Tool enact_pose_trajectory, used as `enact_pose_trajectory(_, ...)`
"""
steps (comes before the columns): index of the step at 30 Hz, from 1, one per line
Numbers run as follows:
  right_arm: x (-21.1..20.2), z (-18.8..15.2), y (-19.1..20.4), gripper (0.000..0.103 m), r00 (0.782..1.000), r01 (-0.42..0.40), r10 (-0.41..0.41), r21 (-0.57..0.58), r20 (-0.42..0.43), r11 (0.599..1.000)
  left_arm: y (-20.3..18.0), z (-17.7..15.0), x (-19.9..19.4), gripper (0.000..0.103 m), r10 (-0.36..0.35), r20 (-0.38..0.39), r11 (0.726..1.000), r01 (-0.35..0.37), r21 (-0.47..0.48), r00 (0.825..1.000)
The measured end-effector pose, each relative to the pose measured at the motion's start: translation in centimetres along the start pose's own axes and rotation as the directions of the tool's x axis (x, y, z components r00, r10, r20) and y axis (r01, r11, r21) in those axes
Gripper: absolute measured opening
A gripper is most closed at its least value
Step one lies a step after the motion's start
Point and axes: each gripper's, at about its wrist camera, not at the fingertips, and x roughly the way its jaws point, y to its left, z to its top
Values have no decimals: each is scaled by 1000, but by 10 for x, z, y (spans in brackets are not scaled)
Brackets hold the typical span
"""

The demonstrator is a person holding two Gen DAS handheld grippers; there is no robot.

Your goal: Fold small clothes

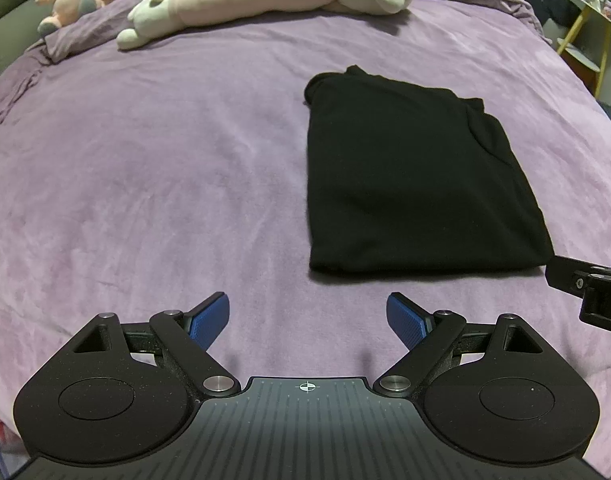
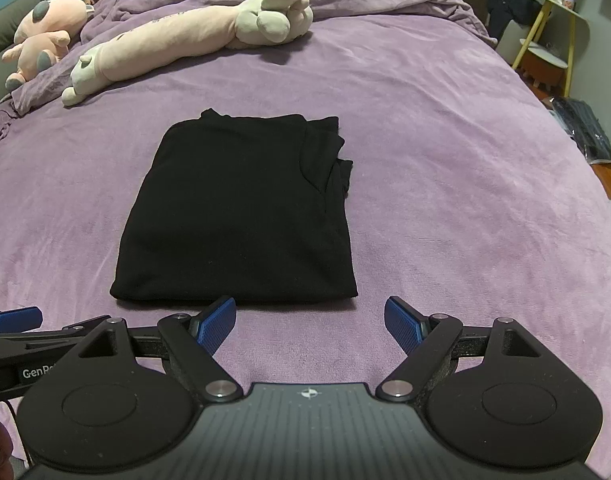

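A black garment [image 1: 417, 184] lies folded into a neat rectangle on the purple bedspread [image 1: 165, 168]; it also shows in the right wrist view [image 2: 241, 216]. My left gripper [image 1: 308, 322] is open and empty, hovering near the bed's front, left of and short of the garment's near edge. My right gripper [image 2: 310, 322] is open and empty, just short of the garment's near right corner. The right gripper's body shows at the right edge of the left wrist view [image 1: 589, 284]. One blue fingertip of the left gripper [image 2: 15, 318] shows at the left edge of the right wrist view.
A long pink and cream plush toy [image 2: 185, 40] and a pink plush [image 2: 41, 36] lie at the bed's far side. A yellow-legged side table [image 2: 549, 40] and dark items on the floor [image 2: 585, 128] stand right of the bed.
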Motion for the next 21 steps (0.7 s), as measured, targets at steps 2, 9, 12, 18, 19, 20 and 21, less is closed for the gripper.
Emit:
enact_pose_trajectory(2, -1, 0, 1, 82, 1000, 1, -1, 0, 1, 1000, 0, 0, 0, 90, -1, 0, 1000, 1, -1, 1000)
enact_pose_trajectory(9, -1, 0, 3, 82, 1000, 4, -4, 1, 2, 1000, 0, 2, 0, 90, -4, -4, 1000, 4, 4, 1000)
enact_pose_trajectory(12, -1, 0, 2, 82, 1000, 3, -3, 2, 2, 1000, 0, 3, 0, 90, -8, -3, 1000, 8, 6, 1000)
enact_pose_trajectory(18, -2, 2, 3, 82, 1000, 8, -8, 2, 1, 1000, -3, 5, -1, 87, -6, 24, 1000, 5, 19, 1000)
enact_pose_trajectory(19, -2, 2, 3, 82, 1000, 8, -8, 2, 2, 1000, -3, 6, -1, 87, -8, 24, 1000, 7, 21, 1000)
enact_pose_trajectory(20, -2, 2, 3, 82, 1000, 8, -8, 3, 1, 1000, -3, 6, -1, 87, -12, 23, 1000, 11, 22, 1000)
enact_pose_trajectory(21, -2, 2, 3, 82, 1000, 9, -9, 4, 1, 1000, -3, 6, -1, 87, -15, 21, 1000, 14, 25, 1000)
